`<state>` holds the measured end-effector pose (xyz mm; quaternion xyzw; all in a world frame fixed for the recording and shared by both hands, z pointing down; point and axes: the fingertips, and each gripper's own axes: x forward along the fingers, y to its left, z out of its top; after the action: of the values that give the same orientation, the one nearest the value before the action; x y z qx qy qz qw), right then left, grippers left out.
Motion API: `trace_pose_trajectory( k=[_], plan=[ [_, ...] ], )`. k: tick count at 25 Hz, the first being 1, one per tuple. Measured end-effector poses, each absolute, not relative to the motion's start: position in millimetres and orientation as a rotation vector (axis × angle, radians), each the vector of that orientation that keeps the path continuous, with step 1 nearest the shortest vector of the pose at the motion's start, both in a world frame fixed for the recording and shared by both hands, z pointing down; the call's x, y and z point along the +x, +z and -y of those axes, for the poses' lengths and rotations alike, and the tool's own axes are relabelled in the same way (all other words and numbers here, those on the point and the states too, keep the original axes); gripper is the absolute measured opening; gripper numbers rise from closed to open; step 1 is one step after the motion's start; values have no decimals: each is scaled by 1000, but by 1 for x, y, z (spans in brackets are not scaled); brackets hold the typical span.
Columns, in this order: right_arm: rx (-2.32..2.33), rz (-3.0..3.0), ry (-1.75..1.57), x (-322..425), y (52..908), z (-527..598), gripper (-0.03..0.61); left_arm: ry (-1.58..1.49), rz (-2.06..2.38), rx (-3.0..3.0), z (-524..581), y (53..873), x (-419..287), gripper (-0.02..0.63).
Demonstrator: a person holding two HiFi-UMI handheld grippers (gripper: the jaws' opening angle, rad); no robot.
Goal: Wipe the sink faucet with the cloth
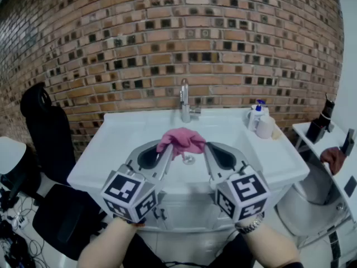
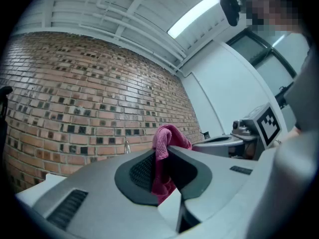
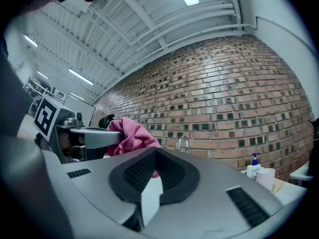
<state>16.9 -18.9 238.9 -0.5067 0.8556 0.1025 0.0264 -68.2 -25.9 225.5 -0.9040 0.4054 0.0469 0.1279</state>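
My left gripper (image 1: 166, 148) is clamped on the pink cloth (image 1: 182, 139), and my right gripper (image 1: 207, 147) is nipping its other edge. The cloth is held up between them over the middle of the white sink (image 1: 114, 141). The chrome faucet (image 1: 184, 100) stands at the back edge, well apart from the cloth.

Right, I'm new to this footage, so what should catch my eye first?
The pink cloth, clamped by the left gripper with the right gripper close beside it, is held over the white sink. Behind it, a chrome faucet stands at the sink's back edge, in front of a brick wall.
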Motion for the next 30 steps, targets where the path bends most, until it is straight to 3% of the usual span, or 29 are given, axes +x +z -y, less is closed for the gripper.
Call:
trace_pose_trajectory(
  k=[30],
  plan=[
    [-1551, -2647, 337, 30, 211, 157, 11, 146, -1234, -2628, 194, 188, -65, 44]
  ],
)
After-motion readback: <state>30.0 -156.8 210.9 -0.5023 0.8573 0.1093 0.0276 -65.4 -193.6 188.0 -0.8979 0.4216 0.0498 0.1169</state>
